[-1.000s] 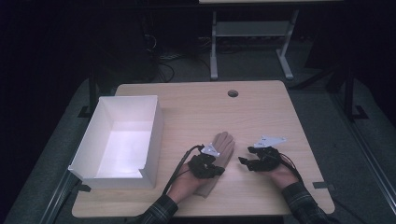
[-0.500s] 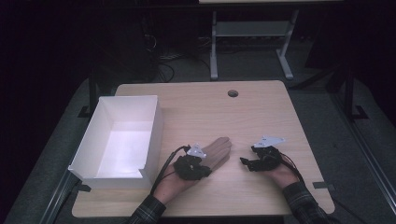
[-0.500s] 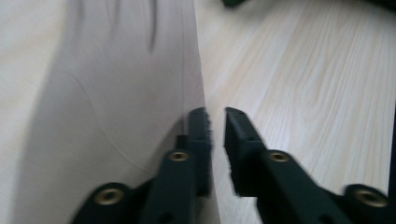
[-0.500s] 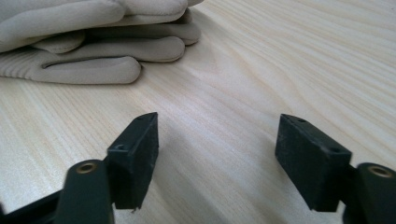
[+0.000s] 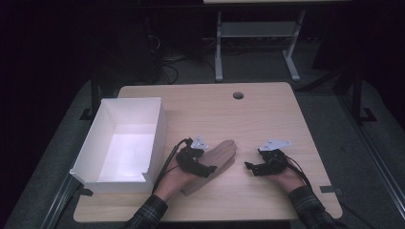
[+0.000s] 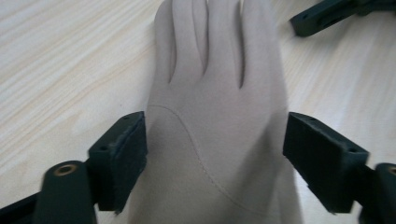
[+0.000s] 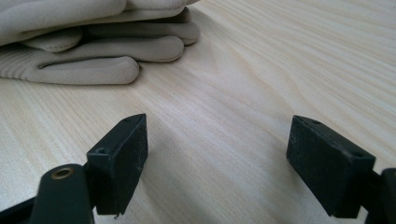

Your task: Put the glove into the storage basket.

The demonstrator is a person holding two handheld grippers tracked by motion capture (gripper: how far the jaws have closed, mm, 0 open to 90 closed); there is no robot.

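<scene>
Dark floor and cabling surrounded the pale wooden table [image 5: 267, 109] on every side; its far edge carried a round cable hole [image 5: 238, 95]. Ahead of both my jaws lay open board, with free room out to the far and right edges.

My left gripper [image 6: 215, 158] stood with jaws spread wide, having just been opening. The beige glove [image 6: 219, 116] lay flat on the wood between them, its cuff toward me and its fingers pointing away; the pads stood just beside its sides without pressing on it. In the high view that left gripper [image 5: 203, 168] sat over the cuff end of the glove [image 5: 220, 153].

My right gripper [image 7: 215, 163] also stood apart, jaws having just been widening, with bare wood between them. The glove [image 7: 93, 42] fingertips lay ahead and to the left of those jaws, near but apart.

A white box [image 5: 95, 138] sat beyond my left jaws' outer side, close by. Nothing was seen inside it. No markings or writing could be read anywhere.
</scene>
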